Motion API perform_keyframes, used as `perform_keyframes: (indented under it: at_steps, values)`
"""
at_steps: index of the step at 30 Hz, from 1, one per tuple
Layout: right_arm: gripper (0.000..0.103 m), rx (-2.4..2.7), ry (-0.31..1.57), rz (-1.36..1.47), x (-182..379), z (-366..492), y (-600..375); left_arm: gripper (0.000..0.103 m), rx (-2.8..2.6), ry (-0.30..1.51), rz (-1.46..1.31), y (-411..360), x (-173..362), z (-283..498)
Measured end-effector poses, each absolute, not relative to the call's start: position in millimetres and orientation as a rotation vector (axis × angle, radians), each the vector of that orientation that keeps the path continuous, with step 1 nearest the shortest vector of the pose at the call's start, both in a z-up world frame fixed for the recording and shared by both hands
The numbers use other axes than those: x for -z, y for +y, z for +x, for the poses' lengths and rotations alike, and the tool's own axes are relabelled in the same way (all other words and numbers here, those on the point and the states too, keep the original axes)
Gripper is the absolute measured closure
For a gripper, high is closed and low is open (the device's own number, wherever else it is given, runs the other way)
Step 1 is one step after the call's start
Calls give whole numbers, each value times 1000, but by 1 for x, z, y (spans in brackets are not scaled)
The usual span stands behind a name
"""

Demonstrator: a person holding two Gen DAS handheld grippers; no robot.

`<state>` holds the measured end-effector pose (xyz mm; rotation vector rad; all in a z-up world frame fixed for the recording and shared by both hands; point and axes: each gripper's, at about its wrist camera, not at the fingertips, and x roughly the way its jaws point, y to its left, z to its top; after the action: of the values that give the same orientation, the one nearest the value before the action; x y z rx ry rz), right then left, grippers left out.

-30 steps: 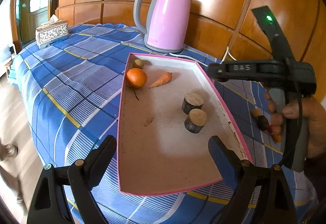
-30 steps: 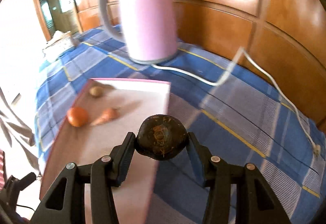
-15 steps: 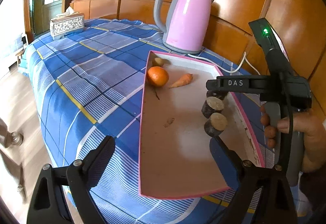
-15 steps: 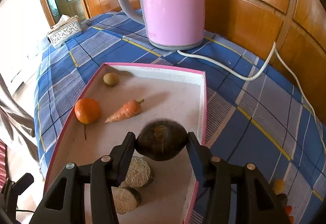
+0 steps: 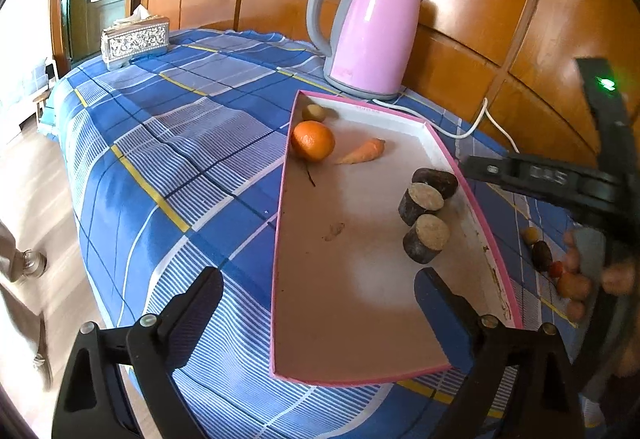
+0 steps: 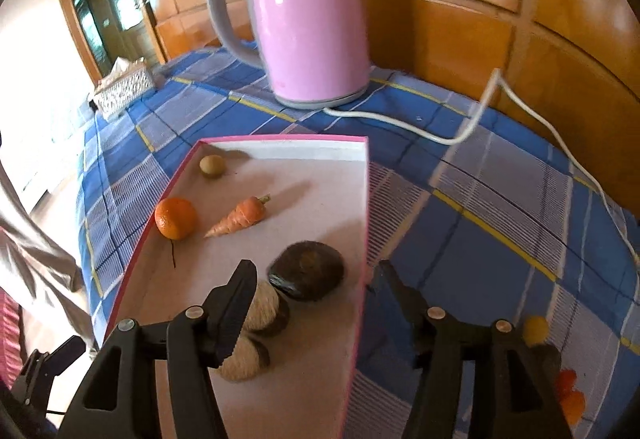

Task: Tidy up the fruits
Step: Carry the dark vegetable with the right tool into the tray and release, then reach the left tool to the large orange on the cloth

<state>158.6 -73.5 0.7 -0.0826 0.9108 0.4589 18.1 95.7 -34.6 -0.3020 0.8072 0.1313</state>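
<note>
On my far left a tissue box [image 5: 135, 40] sits at the cloth's [image 5: 168, 143] back left corner. My left gripper [image 5: 318, 313] is spread wide with nothing between its fingers, hovering over the tray's [image 5: 280, 259] near edge. In the tray I count one small yellowish fruit [image 5: 313, 112] in the far left corner, one orange [image 5: 312, 140] against the left edge, one carrot [image 5: 362, 152] just right of it, and two cut log rounds [image 5: 423, 221] near the right edge. The dark fruit [image 6: 307, 276] lies at the right edge, touching the farther round. My right gripper [image 6: 314, 289] has just been opening; its fingers [image 6: 236, 303] stand either side of the dark fruit, released from it, one inside the tray and one outside the rim. One pink kettle [image 5: 370, 27] stands beyond the tray's far edge, its white cord [image 6: 472, 127] trailing right. On the right gripper's bar I see blurred lettering I cannot read. Small fruits [image 5: 560, 267] lie on the cloth right of the tray; their number is unclear
</note>
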Motion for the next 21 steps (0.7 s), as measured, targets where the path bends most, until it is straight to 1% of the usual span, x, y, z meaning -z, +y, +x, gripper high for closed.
perform_keyframes:
  at_steps: [3, 5, 12, 21]
  values:
    - [40, -419, 891, -50, -6, 146, -93, 6, -129, 808, -296, 94, 33, 17]
    - [38, -385, 876, -41, -9, 138, -105, 6, -123, 807, -292, 92, 32, 17]
    - [37, -260, 845, -37, -7, 104, -152, 6, -93, 794, -269, 83, 27, 14]
    - [35, 34, 780, 35, 0, 61, -242, 4, 22, 777, -202, 56, 19, 10]
